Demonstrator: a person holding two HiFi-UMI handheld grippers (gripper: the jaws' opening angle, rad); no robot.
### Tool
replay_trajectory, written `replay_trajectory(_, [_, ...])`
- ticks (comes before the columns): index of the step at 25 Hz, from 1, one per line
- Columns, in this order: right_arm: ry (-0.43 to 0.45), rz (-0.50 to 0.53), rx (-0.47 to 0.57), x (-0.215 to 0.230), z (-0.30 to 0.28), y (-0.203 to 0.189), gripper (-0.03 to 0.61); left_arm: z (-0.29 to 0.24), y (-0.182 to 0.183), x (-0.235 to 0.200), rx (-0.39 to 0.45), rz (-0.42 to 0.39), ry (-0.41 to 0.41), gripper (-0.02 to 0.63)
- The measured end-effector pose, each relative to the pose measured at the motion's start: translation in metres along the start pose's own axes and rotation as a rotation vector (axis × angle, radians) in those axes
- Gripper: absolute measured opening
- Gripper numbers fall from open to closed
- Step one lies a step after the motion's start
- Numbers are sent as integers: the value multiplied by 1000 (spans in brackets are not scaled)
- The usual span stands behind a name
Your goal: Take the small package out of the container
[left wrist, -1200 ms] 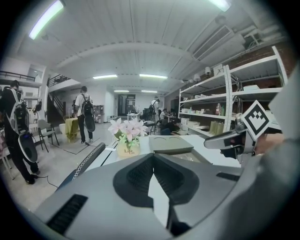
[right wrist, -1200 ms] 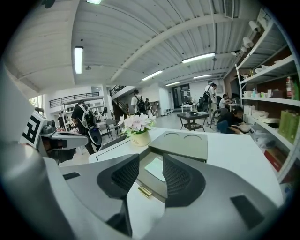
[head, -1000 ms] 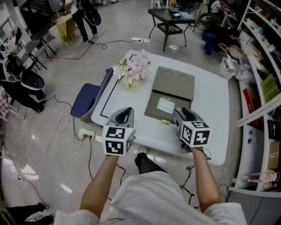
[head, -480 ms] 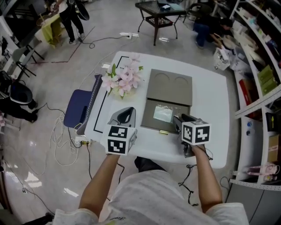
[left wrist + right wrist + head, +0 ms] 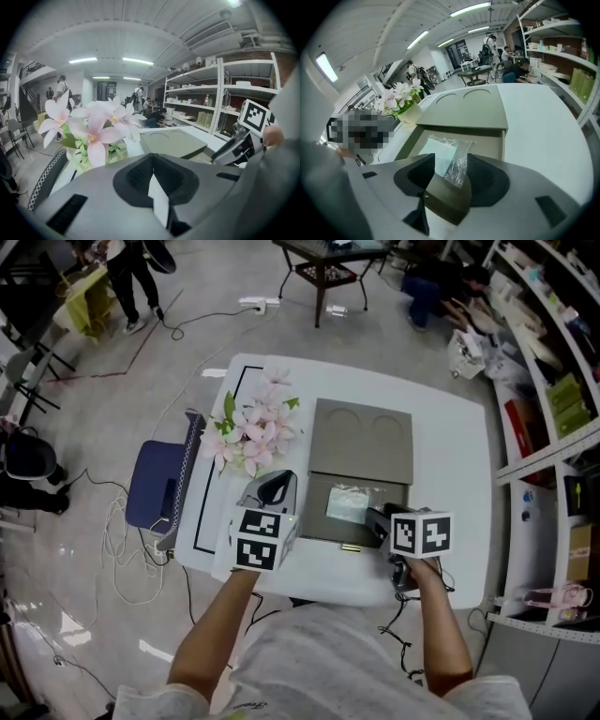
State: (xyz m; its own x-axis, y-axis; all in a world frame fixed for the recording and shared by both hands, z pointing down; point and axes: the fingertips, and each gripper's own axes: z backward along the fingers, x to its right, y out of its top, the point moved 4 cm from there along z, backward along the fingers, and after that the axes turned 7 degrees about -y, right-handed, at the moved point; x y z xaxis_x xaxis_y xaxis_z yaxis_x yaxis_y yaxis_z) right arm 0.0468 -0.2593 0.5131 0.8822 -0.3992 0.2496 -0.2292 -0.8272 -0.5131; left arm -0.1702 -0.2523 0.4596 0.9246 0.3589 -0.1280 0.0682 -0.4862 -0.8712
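The right gripper has its jaws spread wide over the near wall of the container, gripping nothing; the crinkled edge of the small package shows in the gap between them. In the head view this gripper sits at the front right corner of the container, and the small package, a pale card in clear plastic, lies flat on the floor of the tray, just beyond the jaw tips. The container's lid, marked with two round impressions, is folded open and lies flat on the far side. The left gripper has its jaws drawn nearly together, only a thin pale slit between the dark pads, and carries nothing; it hovers just left of the container, near the pink flowers. All this rests on a white table, with a blue chair at its left side.
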Motion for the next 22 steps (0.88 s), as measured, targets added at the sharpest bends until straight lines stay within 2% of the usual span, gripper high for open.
replay_trajectory(6, [-33,-56,-65,8,-12,-3,223,-23,1,-6,-18,8,-37,3])
replay_trajectory(11, [-72,-57,-122,9,-19,-5,232,-33,8,-5,-5,21,-72,3])
replay_trajectory(15, [-97,-59,-145,7,-24,-4,257,-39,8,-2,-8,28,-103,3])
replay_trajectory(22, [-131,-68,-159,6,-34,1,258,-42,8,-2,-5,20,-144,3])
